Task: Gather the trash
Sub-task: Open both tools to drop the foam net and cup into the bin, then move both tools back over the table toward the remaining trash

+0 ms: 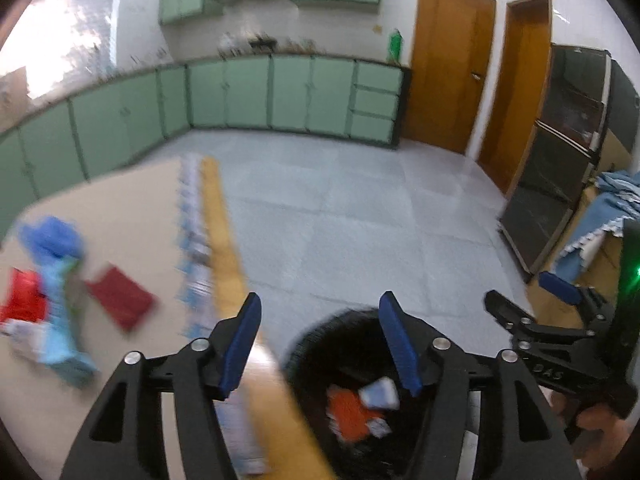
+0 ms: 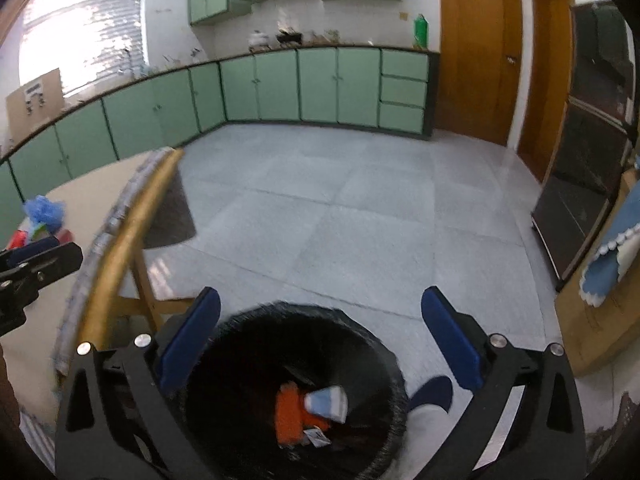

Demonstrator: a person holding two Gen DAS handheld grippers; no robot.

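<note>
Both grippers hung over the black bin (image 2: 292, 392) on the floor, near side of the table (image 1: 132, 208). Left gripper (image 1: 320, 344) had its fingers apart w/ nothing between; right gripper (image 2: 320, 336) stood wide apart, also empty. Orange wrapper (image 2: 290, 414) & a blue-white packet (image 2: 326, 400) lay in the bin. More trash (image 1: 48, 280) sat far left on the table: probably light, crinkly, soft stuff; best pinched at a raised edge or fold.
</note>
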